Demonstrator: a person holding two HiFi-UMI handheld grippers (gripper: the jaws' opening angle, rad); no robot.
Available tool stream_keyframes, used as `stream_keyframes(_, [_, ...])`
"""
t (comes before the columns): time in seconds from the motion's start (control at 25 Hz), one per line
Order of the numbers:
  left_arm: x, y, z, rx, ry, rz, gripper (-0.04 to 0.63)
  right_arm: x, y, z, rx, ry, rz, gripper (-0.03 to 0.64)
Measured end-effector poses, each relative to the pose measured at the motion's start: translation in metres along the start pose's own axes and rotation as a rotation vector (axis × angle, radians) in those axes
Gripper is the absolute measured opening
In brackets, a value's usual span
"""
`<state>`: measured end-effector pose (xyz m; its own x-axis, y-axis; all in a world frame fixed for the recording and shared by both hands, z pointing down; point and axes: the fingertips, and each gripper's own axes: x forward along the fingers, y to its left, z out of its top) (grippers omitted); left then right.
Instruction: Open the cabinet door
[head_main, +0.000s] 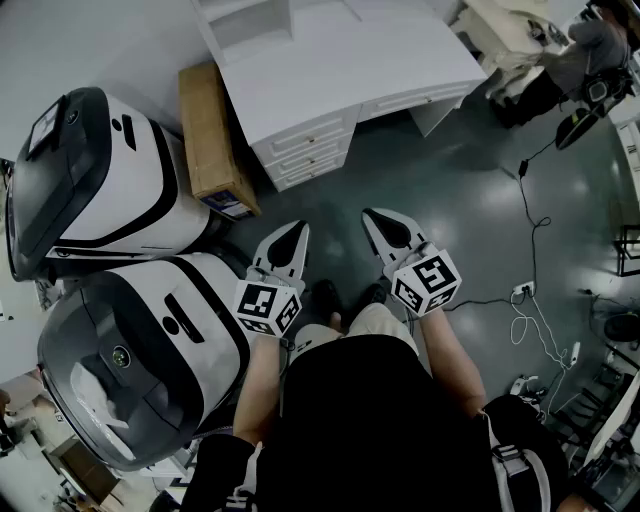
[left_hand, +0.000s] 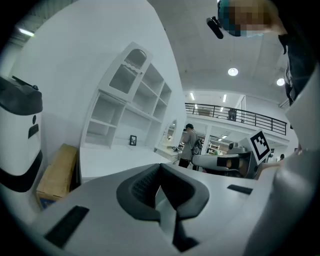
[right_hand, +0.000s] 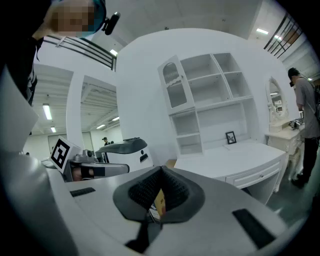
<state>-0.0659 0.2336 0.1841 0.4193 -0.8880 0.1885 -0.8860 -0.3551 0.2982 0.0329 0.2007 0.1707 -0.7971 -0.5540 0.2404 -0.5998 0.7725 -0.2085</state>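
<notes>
Approach is the step in hand, I am judging: I am standing well apart from the white surface (head_main: 340, 60), holding my left hand-held gripper (head_main: 297, 232) and right hand-held gripper (head_main: 371, 216), two in all, both clenched on nothing. The one cabinet door (right_hand: 172, 86), arched, is sitting shut in the shelf unit (right_hand: 215, 95) above the surface's left end. Next I am needing to step closer, unclench one and catch the door's edge. One cardboard box (head_main: 210, 135) and two machines (head_main: 110, 170) are standing beside the surface.
</notes>
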Motion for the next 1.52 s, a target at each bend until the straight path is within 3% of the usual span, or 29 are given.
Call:
stream_keyframes(0.4, [0.002, 0.004, -0.01, -0.003, 0.02, 0.015, 0.023, 0.002, 0.002, -0.002, -0.011, -0.005, 0.009, 0.015])
stream_keyframes(0.64, [0.008, 0.001, -0.018, -0.008, 0.04, 0.003, 0.023, 0.003, -0.001, -0.01, 0.074, -0.027, 0.026, 0.016])
stream_keyframes(0.88, [0.018, 0.006, -0.032, -0.021, 0.063, 0.003, 0.023, 0.014, -0.009, -0.027, 0.064, -0.012, -0.007, 0.017])
stream_keyframes(1.52, [0.106, 0.028, -0.096, -0.08, 0.195, 0.024, 0.023, 0.055, -0.097, -0.086, 0.133, 0.073, -0.014, 0.018])
